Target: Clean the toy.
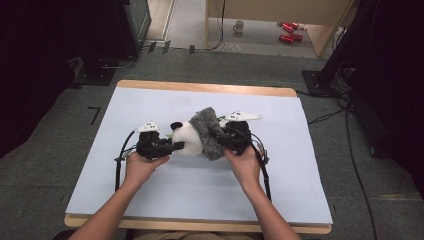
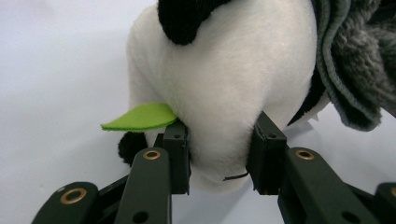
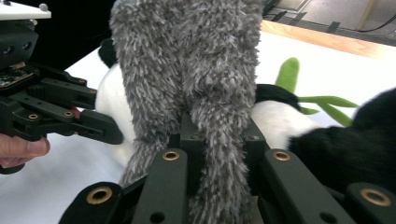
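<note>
A plush panda [image 1: 187, 137] lies in the middle of the white table sheet [image 1: 150, 190], white-bodied with black ears and limbs. My left gripper [image 1: 176, 146] is shut on its white head [image 2: 219, 93], both pads [image 2: 176, 156] pressed into the plush beside a green felt leaf [image 2: 140, 116]. A fuzzy grey cloth [image 1: 210, 131] drapes over the panda's right side. My right gripper [image 1: 225, 142] is shut on a fold of that grey cloth [image 3: 205, 93], which hangs between its jaws. The panda's white body [image 3: 275, 119] and a black limb [image 3: 350, 144] lie behind the cloth.
In the right gripper view the left gripper's body [image 3: 46, 107] and a thumb [image 3: 21, 149] stand close at the left. Green plush stalks [image 3: 322, 100] stick out from the panda. Cables trail from both grippers toward the table's front edge [image 1: 200, 225].
</note>
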### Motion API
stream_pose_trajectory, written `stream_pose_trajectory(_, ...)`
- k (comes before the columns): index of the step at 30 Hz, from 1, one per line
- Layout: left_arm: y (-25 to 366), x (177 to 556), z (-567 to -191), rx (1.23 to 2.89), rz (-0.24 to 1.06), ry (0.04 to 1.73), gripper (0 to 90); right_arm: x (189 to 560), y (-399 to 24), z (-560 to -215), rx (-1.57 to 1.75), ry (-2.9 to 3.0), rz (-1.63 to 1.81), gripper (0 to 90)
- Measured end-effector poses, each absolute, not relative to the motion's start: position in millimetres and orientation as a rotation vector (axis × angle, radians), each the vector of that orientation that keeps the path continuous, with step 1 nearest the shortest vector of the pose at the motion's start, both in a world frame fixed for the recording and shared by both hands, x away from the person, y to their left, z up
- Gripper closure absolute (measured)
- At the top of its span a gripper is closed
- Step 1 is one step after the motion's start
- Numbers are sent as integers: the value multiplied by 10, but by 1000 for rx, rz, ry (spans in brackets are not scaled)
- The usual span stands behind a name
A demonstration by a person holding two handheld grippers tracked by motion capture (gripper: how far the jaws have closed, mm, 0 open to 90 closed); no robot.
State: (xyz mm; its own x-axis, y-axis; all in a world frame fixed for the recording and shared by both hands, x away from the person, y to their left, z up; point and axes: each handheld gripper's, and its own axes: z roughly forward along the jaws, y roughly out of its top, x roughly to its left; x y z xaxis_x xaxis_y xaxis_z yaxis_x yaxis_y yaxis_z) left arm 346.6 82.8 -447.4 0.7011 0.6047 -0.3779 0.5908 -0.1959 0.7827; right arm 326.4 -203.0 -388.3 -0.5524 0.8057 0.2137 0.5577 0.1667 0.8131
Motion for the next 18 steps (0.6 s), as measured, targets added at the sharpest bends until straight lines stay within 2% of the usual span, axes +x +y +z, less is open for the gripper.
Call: stream_pose_trajectory(18, 855, 3498, -4485, 1864, -11, 958, 650, 3278, -2556, -3824, 1452, 2043, 1324, 781)
